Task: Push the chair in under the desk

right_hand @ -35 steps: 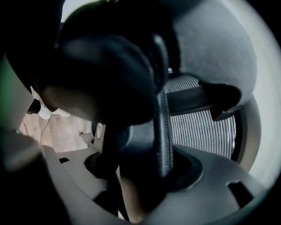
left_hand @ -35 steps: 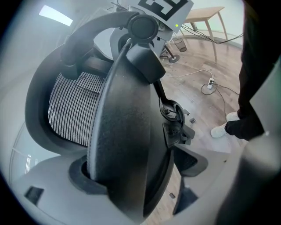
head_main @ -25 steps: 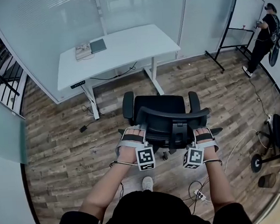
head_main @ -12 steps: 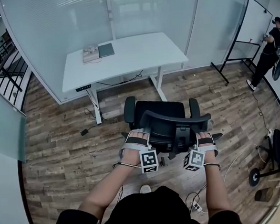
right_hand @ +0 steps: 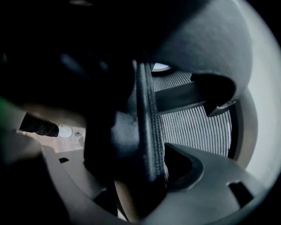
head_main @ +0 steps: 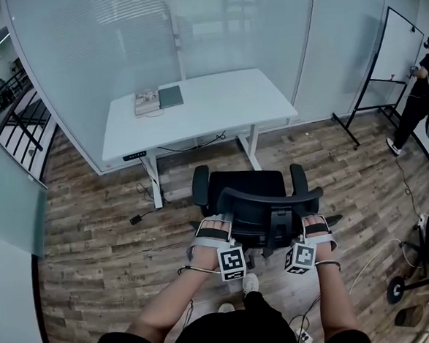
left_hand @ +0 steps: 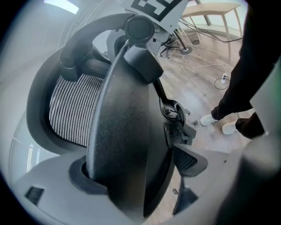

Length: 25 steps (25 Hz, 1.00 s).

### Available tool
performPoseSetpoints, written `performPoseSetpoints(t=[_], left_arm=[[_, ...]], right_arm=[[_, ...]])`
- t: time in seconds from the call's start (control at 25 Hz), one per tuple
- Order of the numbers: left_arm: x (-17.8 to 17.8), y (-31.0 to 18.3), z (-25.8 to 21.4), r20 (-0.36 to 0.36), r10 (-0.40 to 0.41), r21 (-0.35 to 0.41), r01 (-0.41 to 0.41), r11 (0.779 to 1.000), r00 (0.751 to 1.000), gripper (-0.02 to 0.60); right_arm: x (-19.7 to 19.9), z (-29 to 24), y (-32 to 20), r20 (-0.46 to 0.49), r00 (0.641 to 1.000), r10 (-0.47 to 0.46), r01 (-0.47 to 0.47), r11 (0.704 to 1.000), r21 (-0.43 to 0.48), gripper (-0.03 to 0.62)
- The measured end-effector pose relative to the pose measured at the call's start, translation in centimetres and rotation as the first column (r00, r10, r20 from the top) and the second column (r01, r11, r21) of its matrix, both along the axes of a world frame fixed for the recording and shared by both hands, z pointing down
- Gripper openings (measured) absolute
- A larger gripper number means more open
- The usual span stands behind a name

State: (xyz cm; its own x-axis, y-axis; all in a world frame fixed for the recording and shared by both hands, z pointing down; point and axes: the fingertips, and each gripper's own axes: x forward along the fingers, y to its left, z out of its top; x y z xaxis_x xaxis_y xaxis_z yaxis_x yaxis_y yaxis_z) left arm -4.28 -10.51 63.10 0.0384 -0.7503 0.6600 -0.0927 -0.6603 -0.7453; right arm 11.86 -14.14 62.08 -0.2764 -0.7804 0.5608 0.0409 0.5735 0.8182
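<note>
Chair: We see the black chair [head_main: 249, 190] in the middle of the wood floor [head_main: 95, 241]. It stands on the near side of the surface and is not under it yet. Its seat faces the far side and its back faces us.
Surface: The white surface [head_main: 217, 108] stands at the far side, by the glass wall [head_main: 97, 58]. The front of the chair is near its right leg [head_main: 254, 146].
On the surface: A dark notebook [head_main: 170, 97] and a small pale box [head_main: 147, 102] lie side by side at the far left corner.
Left gripper: Our left gripper [head_main: 212, 226] is on the left edge of the chair back [left_hand: 127, 132]. Its fingers [left_hand: 39, 193] are closed on that edge, one on each side.
Right gripper: Our right gripper [head_main: 315, 224] is on the right edge of the chair back. Its fingers [right_hand: 210, 193] grip the edge the same way.
Our body: Both our arms reach out to the chair. One white shoe [head_main: 249, 283] is on the floor just behind it.
Far right: A person in dark clothes [head_main: 421, 94] stands at a whiteboard [head_main: 400, 44], well apart from the chair.
</note>
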Motion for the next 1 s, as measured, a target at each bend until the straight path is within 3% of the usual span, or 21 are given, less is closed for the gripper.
performPoseSetpoints(t=[0.56, 1.0], left_arm=[[-2.0, -4.9, -0.1, 0.01, -0.12, -0.002, 0.12, 0.993, 0.993, 0.476], [-6.2, -8.5, -0.3, 0.004, -0.202, 0.06, 0.201, 0.978, 0.979, 0.476]], right_arm=[[-2.6, 0.0, -6.9, 0.004, 0.993, -0.122, 0.122, 0.993, 0.003, 0.31], [-7.0, 0.8, -11.0, -0.015, 0.98, -0.197, 0.196, 0.98, -0.036, 0.293]])
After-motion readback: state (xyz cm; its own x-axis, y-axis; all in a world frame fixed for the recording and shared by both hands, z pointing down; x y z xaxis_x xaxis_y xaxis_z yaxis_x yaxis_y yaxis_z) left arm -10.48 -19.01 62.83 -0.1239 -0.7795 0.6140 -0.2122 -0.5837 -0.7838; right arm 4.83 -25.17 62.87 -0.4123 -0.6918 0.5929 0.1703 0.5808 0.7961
